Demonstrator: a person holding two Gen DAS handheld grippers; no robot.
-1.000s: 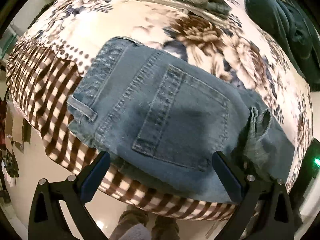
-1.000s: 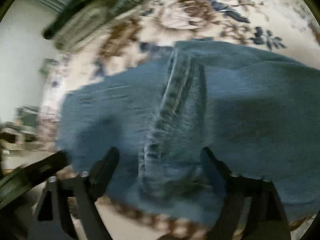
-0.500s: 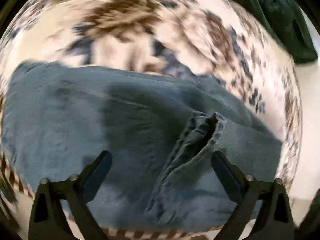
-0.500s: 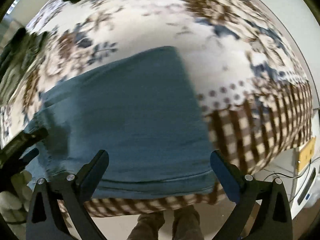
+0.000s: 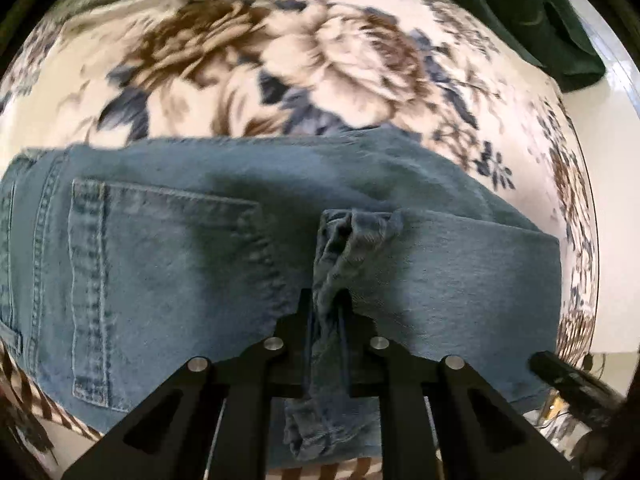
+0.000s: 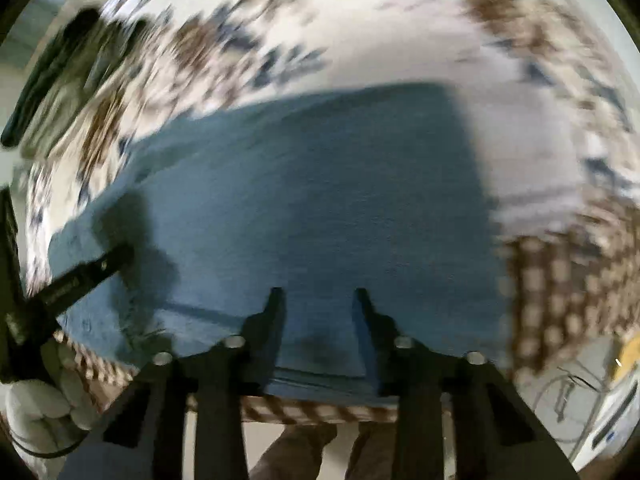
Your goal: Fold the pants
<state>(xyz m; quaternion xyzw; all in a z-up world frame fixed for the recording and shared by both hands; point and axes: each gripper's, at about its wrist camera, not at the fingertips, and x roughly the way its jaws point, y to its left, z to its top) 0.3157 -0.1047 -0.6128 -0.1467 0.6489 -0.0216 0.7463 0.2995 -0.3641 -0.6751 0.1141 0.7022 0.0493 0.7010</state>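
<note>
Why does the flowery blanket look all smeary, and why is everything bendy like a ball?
Right wrist view: the blanket smears from motion blur, and the jeans look soft. Left wrist view: sharper, the jeans show stitching. Both views: the fisheye lens bends everything.

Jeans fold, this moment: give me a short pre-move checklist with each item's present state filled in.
1. Left gripper shut on the bunched hem of the jeans: ok.
2. Right gripper closed on denim: not ok; jaws part-closed, a gap shows, cloth lies flat between.
3. Jeans fully on the floral blanket: not ok; near edge overhangs.
4. Green garment clear of the jeans: ok.
5. Fold edges aligned: cannot tell; right view is blurred.
</note>
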